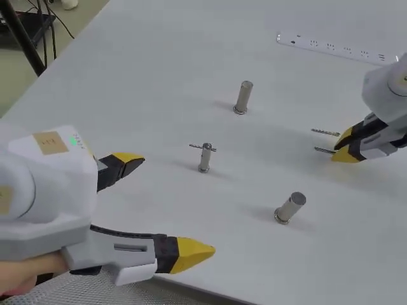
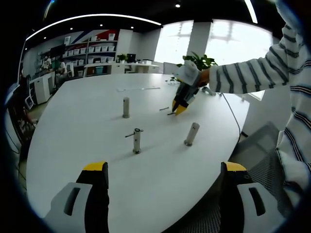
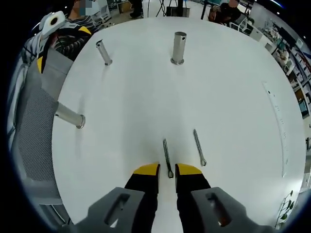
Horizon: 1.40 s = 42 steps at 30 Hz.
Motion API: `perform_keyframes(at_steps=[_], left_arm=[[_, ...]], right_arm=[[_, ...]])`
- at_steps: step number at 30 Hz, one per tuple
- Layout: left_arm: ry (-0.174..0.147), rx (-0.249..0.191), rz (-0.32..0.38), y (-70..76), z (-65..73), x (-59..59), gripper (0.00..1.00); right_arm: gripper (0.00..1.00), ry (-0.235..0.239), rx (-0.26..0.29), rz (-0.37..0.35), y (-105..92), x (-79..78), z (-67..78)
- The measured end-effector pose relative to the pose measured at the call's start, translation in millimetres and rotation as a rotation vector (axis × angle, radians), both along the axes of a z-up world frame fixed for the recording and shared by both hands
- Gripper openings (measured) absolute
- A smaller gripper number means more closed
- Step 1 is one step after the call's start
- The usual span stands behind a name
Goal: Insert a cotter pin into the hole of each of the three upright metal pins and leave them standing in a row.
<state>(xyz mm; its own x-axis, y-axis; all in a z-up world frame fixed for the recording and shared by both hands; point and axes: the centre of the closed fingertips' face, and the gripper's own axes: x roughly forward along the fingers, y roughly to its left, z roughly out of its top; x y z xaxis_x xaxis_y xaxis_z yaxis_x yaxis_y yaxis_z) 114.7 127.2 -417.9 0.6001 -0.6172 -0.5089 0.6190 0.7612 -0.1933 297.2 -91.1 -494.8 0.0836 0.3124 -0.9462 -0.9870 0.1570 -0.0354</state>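
Table [image 1: 159, 76] is white, and three metal pins stand on it in a loose row; the middle pin [image 1: 204, 160] already has a fitted cotter pin [image 1: 202, 147] pushed through near its top; the far pin [image 1: 243, 96] and the near pin [image 1: 290, 207] have nothing through them.

The step now looks like picking up the next pin; the right gripper [image 3: 167, 171] is low on the table, off to the side of the row; its jaws are only a little way apart, with the first loose cotter pin [image 3: 167, 154] lying between the yellow tips; I can see a small gap on each side, so I think it is not pinched yet. The second loose cotter pin [image 3: 198, 147] lies just beside it, not touching.

The left gripper [image 1: 163, 206] hangs over the near edge of the table, jaws spread wide, with nothing in them.

To do this well, I would squeeze slowly and catch the pin by its round end, so the long thin end sticks out free; keep the other loose pin out of the pinch; lift it flat and straight. Then point the thin end at the hole of a bare pin; the left gripper could hold that pin steady, because a hard push may knock it over.
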Motion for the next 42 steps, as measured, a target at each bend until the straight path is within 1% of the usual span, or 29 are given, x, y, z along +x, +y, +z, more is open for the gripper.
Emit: perform_keyframes(at_steps=[1, 7, 8, 11, 12, 15, 17, 19, 21, 24, 26, 30, 33, 37, 39, 42], left_arm=[[0.001, 0.0, -0.001, -0.4, -0.2, -0.1, 0.95], [0.007, 0.0, 0.001, -1.2, -1.7, -0.4, 0.94], [0.007, -0.002, 0.005, -0.9, -1.2, -0.3, 0.94], [0.006, -0.004, 0.009, 0.4, -0.3, -0.9, 0.94], [0.007, 0.001, 0.007, 1.0, -0.7, -1.6, 0.94], [0.008, 0.008, 0.004, 2.2, -1.8, -2.7, 0.94], [0.009, 0.006, 0.007, 2.6, -1.8, -2.7, 0.94], [0.007, 0.007, 0.006, 2.8, -1.6, -2.8, 0.93], [0.007, 0.007, 0.006, 2.7, -1.8, -2.8, 0.93], [0.006, 0.008, 0.003, 1.8, -1.7, -3.1, 0.93], [0.004, 0.006, 0.001, 0.8, -1.2, -3.2, 0.93], [0.0, 0.003, 0.002, 0.5, -0.1, -3.0, 0.93], [-0.002, 0.002, 0.002, 0.4, 0.7, -2.8, 0.93], [-0.002, 0.009, -0.009, -0.4, 0.8, -3.8, 0.91], [-0.003, 0.008, -0.009, -0.6, 1.7, -3.3, 0.91], [-0.012, 0.008, -0.005, -0.6, 4.0, -0.9, 0.91]], right_arm=[[0.08, -0.005, -0.011, 0.023, 0.3, -0.8, -0.1], [0.06, -0.006, -0.035, 0.064, 0.3, -0.7, -1.2], [0.06, -0.006, -0.036, 0.072, 0.6, -1.4, -1.0], [0.05, -0.001, -0.028, 0.062, 0.9, -1.5, -0.7], [0.05, -0.001, -0.023, 0.063, 0.1, 0.6, -1.5], [0.03, -0.005, -0.015, 0.067, 0.8, 0.4, -1.4], [0.0, -0.015, -0.008, 0.08, 1.8, -0.2, -1.4], [0.0, -0.042, -0.007, 0.093, 0.9, 6.0, -2.0], [0.0, -0.03, -0.004, 0.082, 1.7, 3.7, -1.9], [0.0, -0.037, -0.005, 0.083, 2.5, 2.6, -1.8], [0.0, -0.04, -0.003, 0.062, 2.6, 1.9, -1.5], [0.0, -0.055, 0.001, 0.061, 3.0, 0.7, -1.2], [0.0, -0.048, 0.011, 0.037, 3.4, 0.2, -0.7], [0.0, -0.048, 0.012, 0.035, 3.3, -0.1, 0.3], [0.0, -0.053, 0.016, 0.033, 3.2, 0.0, 2.1], [0.0, -0.064, 0.03, 0.034, 4.2, -0.4, 10.1]])
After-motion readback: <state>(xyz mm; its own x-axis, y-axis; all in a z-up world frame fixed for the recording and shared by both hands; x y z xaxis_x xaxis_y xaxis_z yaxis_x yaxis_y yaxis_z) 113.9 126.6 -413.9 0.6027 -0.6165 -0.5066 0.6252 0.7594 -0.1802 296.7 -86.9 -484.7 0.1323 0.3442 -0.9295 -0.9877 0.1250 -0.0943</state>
